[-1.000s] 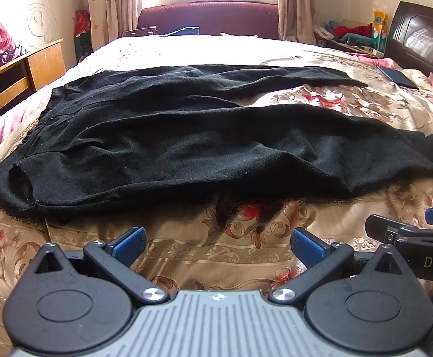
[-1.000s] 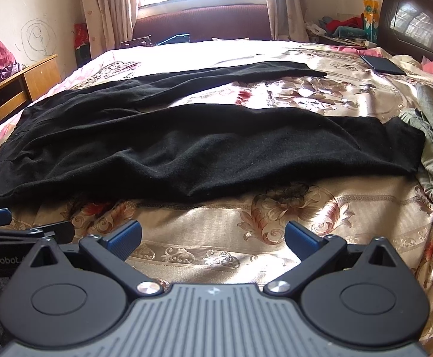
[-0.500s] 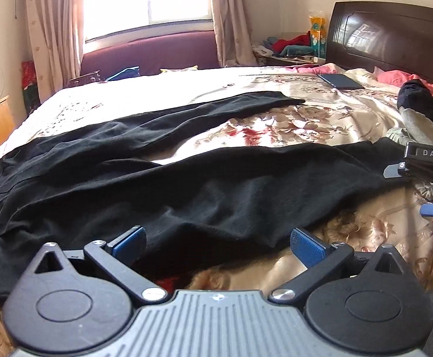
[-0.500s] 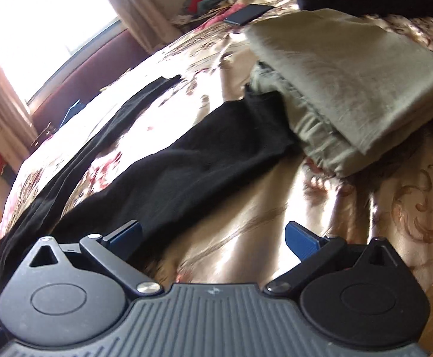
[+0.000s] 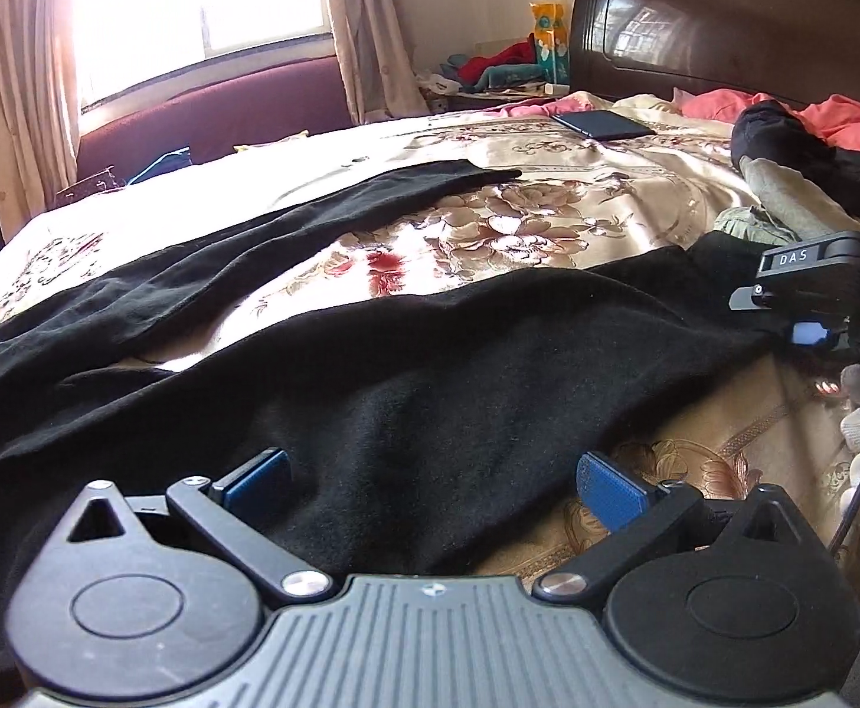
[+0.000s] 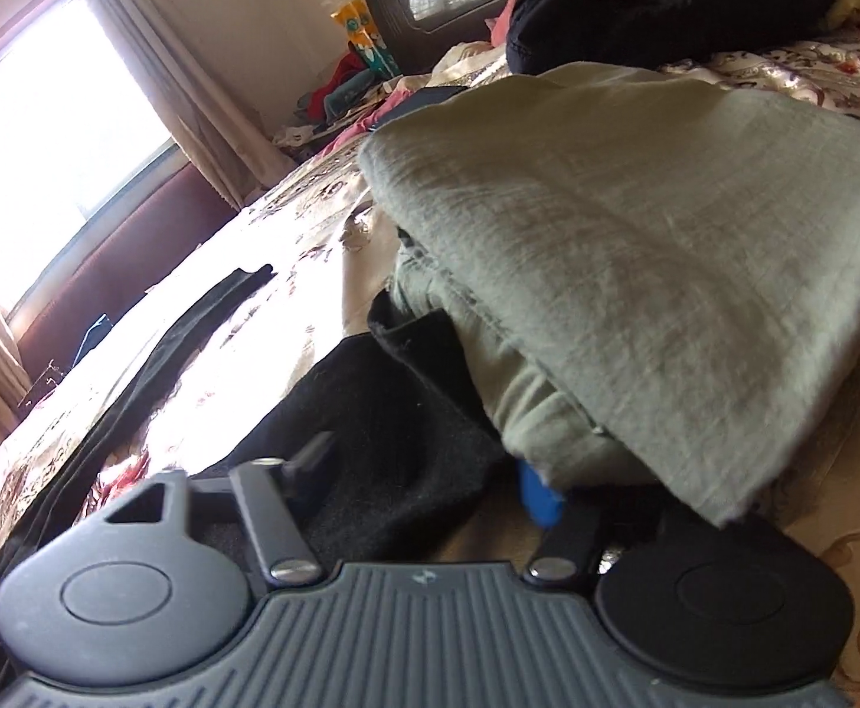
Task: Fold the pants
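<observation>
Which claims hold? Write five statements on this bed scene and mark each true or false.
1. The black pants lie with both legs spread apart. True.
2. The left tongs are shut on the pants. False: they stand open at the near leg.
3. A folded olive garment lies beside the near leg's hem. True.
4. The dark flat device lies on the pants. False: it lies on the bedspread, near the headboard.
5. The right tongs are at the waistband. False: they are at the near leg's hem.

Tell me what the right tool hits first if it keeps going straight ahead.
Probably the black pants leg end already between the right tool fingers, with the folded green garment just behind; depth is unclear.
</observation>
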Action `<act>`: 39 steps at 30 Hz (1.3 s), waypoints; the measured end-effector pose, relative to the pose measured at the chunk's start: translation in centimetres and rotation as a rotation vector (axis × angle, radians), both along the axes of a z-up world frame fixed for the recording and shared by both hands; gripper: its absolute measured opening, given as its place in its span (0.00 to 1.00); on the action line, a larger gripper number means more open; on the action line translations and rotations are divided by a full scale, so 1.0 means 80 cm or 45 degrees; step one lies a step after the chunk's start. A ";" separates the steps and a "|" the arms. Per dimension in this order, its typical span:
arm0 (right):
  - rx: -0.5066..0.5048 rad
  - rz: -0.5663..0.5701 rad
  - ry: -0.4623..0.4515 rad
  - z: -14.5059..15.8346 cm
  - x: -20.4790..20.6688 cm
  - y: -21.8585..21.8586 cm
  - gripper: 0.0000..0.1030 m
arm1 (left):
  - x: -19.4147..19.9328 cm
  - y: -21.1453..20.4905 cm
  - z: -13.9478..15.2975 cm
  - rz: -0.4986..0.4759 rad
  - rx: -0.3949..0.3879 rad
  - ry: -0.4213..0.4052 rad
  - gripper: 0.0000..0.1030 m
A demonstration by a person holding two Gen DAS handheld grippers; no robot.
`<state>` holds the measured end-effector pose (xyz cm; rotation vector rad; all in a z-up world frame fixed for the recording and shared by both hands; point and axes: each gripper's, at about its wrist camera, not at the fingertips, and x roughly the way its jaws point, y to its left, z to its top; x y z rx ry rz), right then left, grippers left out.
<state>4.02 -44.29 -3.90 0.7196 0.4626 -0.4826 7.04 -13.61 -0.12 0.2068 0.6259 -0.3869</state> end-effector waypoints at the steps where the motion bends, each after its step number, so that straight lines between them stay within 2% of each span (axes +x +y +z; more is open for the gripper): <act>1: 0.006 0.004 -0.001 -0.003 0.002 -0.006 0.32 | 0.001 -0.001 -0.002 0.000 0.003 0.008 1.00; 3: -0.009 0.003 -0.001 -0.006 0.007 -0.012 0.25 | 0.005 -0.003 -0.005 0.002 0.004 0.020 1.00; 5: -0.043 0.018 0.002 -0.003 0.011 -0.008 0.25 | 0.005 -0.004 -0.006 0.001 0.000 0.027 1.00; 9: -0.093 0.118 -0.069 0.007 0.005 0.009 0.25 | 0.004 -0.009 -0.009 -0.023 0.016 0.023 1.00; 13: -0.124 0.162 -0.027 0.002 0.028 -0.001 0.20 | 0.002 -0.019 -0.012 -0.059 0.041 0.017 1.00; 14: -0.099 0.125 0.001 -0.004 0.034 -0.009 0.18 | 0.002 -0.021 -0.011 -0.065 0.043 0.019 1.00; 18: -0.045 0.117 -0.034 -0.011 0.035 -0.034 0.02 | 0.001 -0.032 -0.006 -0.089 0.038 0.002 1.00; 19: -0.036 0.126 -0.051 -0.012 0.030 -0.039 0.01 | 0.001 -0.035 -0.006 -0.096 0.038 -0.003 1.00; 24: 0.013 0.111 -0.093 -0.015 0.014 -0.060 0.02 | 0.002 -0.057 -0.010 -0.159 0.035 -0.002 1.00; 27: -0.035 0.131 -0.050 -0.010 0.029 -0.050 0.10 | 0.000 -0.063 -0.011 -0.177 0.038 0.002 1.00; 29: -0.006 0.141 -0.064 -0.009 0.034 -0.046 0.17 | -0.003 -0.060 -0.010 -0.171 0.047 -0.003 1.00; 30: 0.045 0.146 -0.069 -0.008 0.034 -0.047 0.12 | -0.004 -0.057 -0.009 -0.162 0.054 -0.006 1.00; 31: 0.104 0.137 -0.068 -0.004 0.034 -0.049 0.05 | -0.004 -0.053 -0.008 -0.154 0.058 -0.007 1.00; 32: 0.153 0.137 -0.100 0.005 0.032 -0.051 0.05 | -0.003 -0.049 -0.006 -0.143 0.059 -0.010 1.00; 36: 0.202 0.128 -0.359 0.080 -0.001 -0.065 0.04 | -0.003 -0.027 0.010 -0.097 0.025 -0.047 1.00; 38: 0.128 0.122 -0.426 0.111 -0.018 -0.065 0.04 | -0.003 -0.017 0.013 -0.080 0.002 -0.063 1.00; 39: 0.065 0.115 -0.409 0.114 -0.020 -0.062 0.04 | -0.003 -0.014 0.010 -0.070 -0.003 -0.056 1.00</act>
